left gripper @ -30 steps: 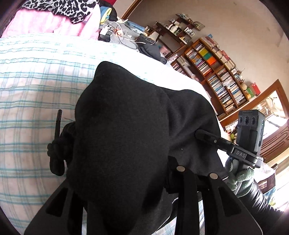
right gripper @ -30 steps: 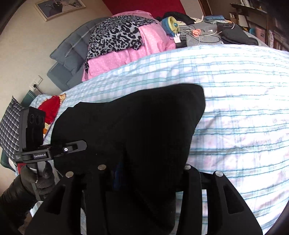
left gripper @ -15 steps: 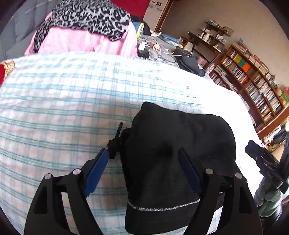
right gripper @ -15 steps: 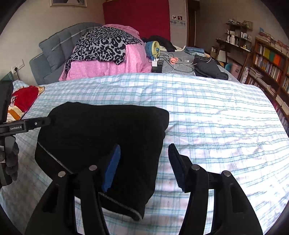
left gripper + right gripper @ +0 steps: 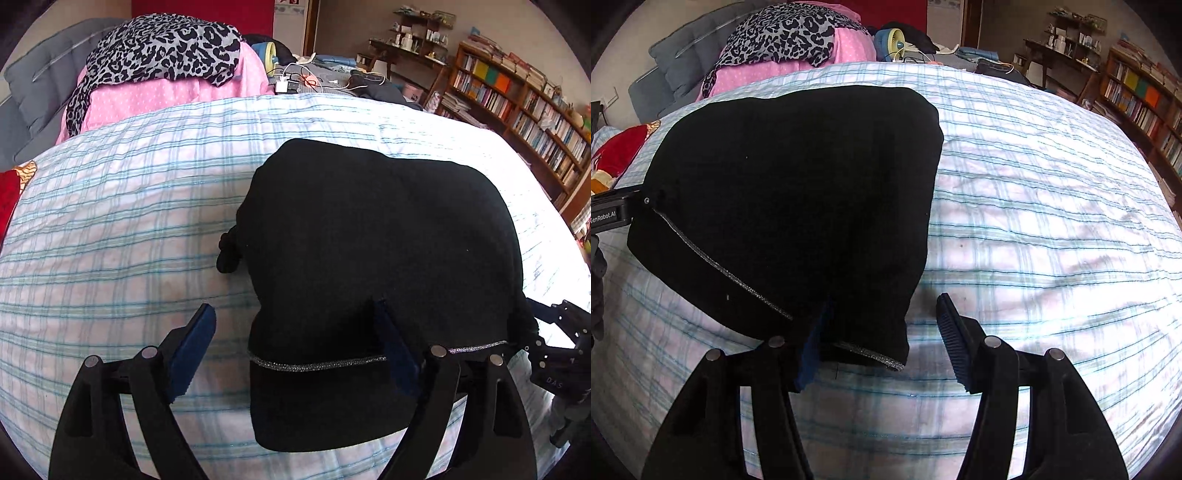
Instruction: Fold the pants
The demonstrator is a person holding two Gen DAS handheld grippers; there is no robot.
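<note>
The black pants [image 5: 369,240] lie folded in a compact bundle on the checked bed sheet [image 5: 110,240]; a silver trim line runs along their near edge. My left gripper [image 5: 295,350] straddles the bundle's near left corner. Its jaws are opening: the left pad [image 5: 194,350] stands off the cloth and the right pad [image 5: 395,354] rests on the fabric without squeezing it. In the right wrist view the pants [image 5: 794,184] fill the left half. My right gripper [image 5: 882,339] is open around their near right corner, its right pad [image 5: 951,332] clear of the cloth.
A drawstring knot [image 5: 227,251] sticks out at the bundle's left side. Pink bedding under a leopard-print cloth [image 5: 159,48] and a tangle of cables [image 5: 295,79] lie at the head of the bed. A bookshelf [image 5: 517,103] stands beyond the right edge. A red cloth [image 5: 620,151] lies far left.
Both grippers had black cloth between their jaws a second ago; they have let go and opened. The pants dropped onto the sheet as a folded bundle, and both grippers drew back toward its near edge.
</note>
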